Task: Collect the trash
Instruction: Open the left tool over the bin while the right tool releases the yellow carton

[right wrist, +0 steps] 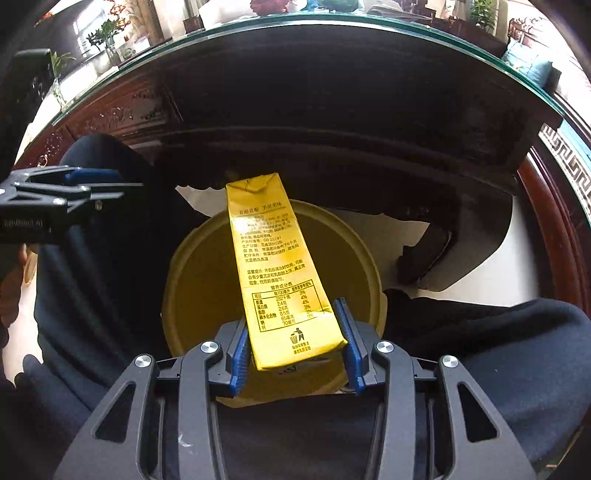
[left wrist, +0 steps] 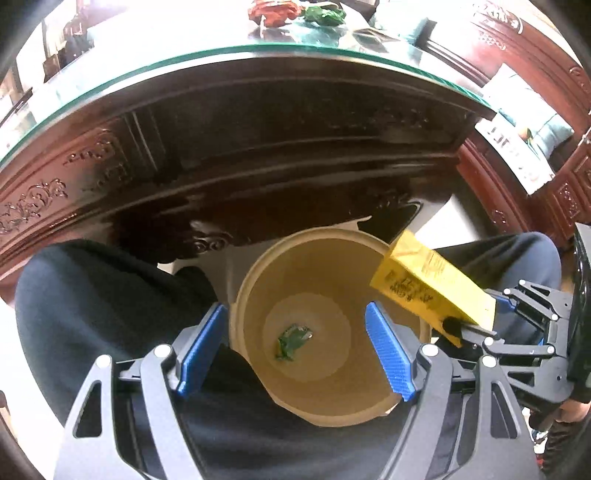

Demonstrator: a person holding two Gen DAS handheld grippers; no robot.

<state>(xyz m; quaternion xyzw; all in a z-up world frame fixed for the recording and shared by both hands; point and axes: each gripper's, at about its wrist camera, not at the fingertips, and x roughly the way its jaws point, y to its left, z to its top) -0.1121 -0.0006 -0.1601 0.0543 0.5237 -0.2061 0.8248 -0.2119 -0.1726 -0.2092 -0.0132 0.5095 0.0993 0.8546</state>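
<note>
A tan round bin [left wrist: 295,236] stands on the floor between a seated person's knees. A crumpled green wrapper [left wrist: 291,339] lies on its bottom. My left gripper [left wrist: 295,310] hangs open above the bin's mouth, with nothing between its blue pads. In the right wrist view the left gripper [right wrist: 110,184] shows at the far left, beside the bin [right wrist: 177,266]. My right gripper [right wrist: 291,314] is shut on the lower end of a yellow drink carton [right wrist: 273,266], which slants out over the bin. From the left wrist view the carton [left wrist: 424,280] sticks over the bin's right rim.
A dark carved wooden table with a glass top [left wrist: 258,51] overhangs the far side of the bin. Red crumpled trash [left wrist: 273,13] and green crumpled trash [left wrist: 325,14] lie on it. The person's dark trouser legs [left wrist: 92,295] flank the bin. Pale floor [right wrist: 480,240] shows on the right.
</note>
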